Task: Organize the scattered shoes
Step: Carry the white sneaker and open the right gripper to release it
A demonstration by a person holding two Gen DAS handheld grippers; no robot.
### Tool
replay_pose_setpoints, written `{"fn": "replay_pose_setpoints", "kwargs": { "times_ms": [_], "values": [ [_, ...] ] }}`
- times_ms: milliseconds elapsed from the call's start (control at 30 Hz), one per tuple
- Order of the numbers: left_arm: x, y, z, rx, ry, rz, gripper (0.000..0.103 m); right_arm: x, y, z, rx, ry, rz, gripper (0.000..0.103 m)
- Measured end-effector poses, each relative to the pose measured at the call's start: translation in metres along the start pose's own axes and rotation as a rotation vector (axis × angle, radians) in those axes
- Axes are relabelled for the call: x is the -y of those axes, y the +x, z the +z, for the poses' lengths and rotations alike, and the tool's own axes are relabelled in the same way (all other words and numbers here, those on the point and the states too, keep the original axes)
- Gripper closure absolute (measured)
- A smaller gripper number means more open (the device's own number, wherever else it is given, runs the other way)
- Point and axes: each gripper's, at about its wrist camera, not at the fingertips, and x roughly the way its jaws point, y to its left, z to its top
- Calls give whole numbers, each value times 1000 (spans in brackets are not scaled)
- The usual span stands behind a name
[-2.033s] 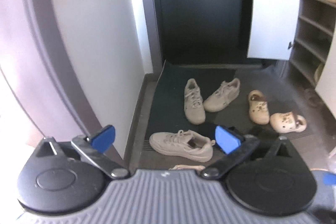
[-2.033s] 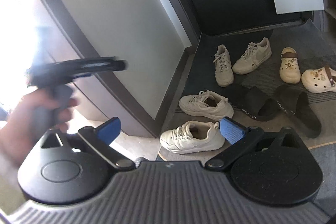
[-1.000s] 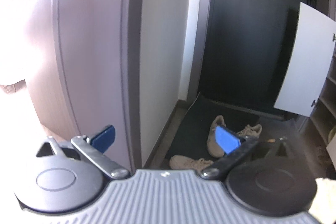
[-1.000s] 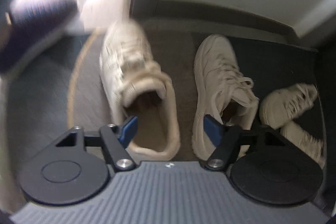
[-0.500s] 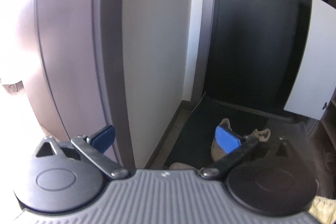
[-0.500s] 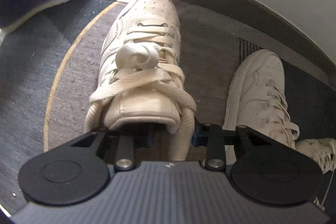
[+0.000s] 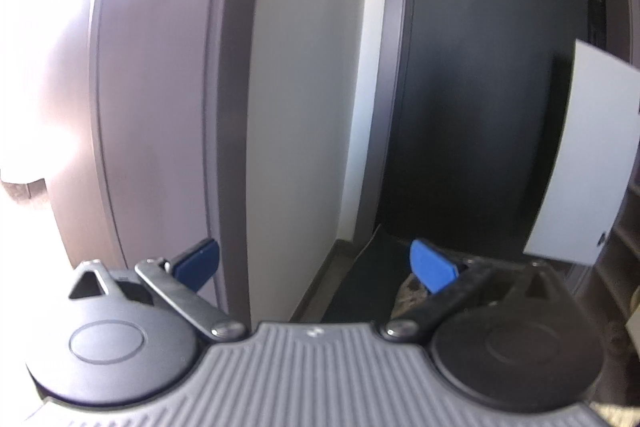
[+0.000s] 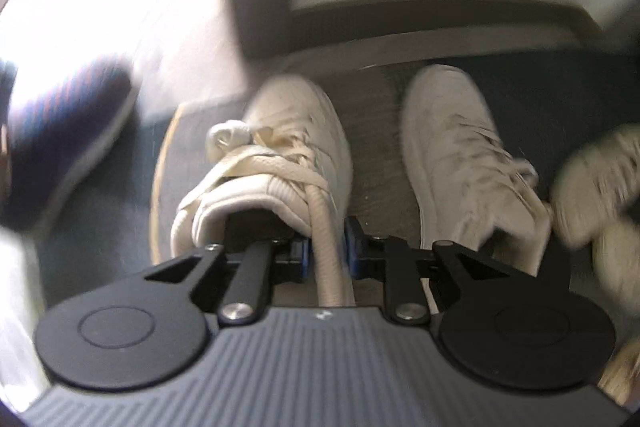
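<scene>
1. Since two seconds ago the right gripper has gone from looking across the entry at all the shoes to pointing steeply down over the near sneaker; its jaws have just been closing, with the side wall of the sneaker's opening between them.
2. Both blue pads now stand narrow and press on that cream collar, one pad inside the shoe and one outside, so the right gripper holds the sneaker by its rim, and a thick lace runs down between the pads too.
3. That sneaker points its toe away from the camera, above a grey mat with a yellow border line.
4. Its partner, a second sneaker, lies just to the right, toe also pointing away, apart from the held one, with a strip of wood-look floor between them.
5. At the right edge a blurred pale shoe shows, too smeared to tell more.
6. At the left edge a dark blue knitted slipper rests on the floor.
7. Meanwhile the left gripper has swung up off the shoes; it faces a grey wall panel and a dark door, jaws wide with nothing between them.
8. Behind its right pad only a scrap of a pale shoe on the dark mat shows, and a white cabinet door hangs open at the right.
</scene>
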Motion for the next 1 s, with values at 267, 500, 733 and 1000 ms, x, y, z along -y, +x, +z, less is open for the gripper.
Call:
{"fn": "replay_pose_setpoints", "kwargs": {
  "times_ms": [267, 500, 733, 1000],
  "values": [
    [-19, -12, -9, 28, -64, -76, 0, 0, -19, -29, 145, 629, -15, 83],
    [-41, -9, -17, 38, -69, -46, 0, -36, 16, -68, 249, 1007, 14, 83],
    [-46, 24, -31, -2, -67, -8, 0, -80, 39, -67, 250, 976, -56, 78],
    [-42, 6, -22, -9, -53, -32, 0, -58, 43, -80, 152, 1019, 142, 62]
  ]
}}
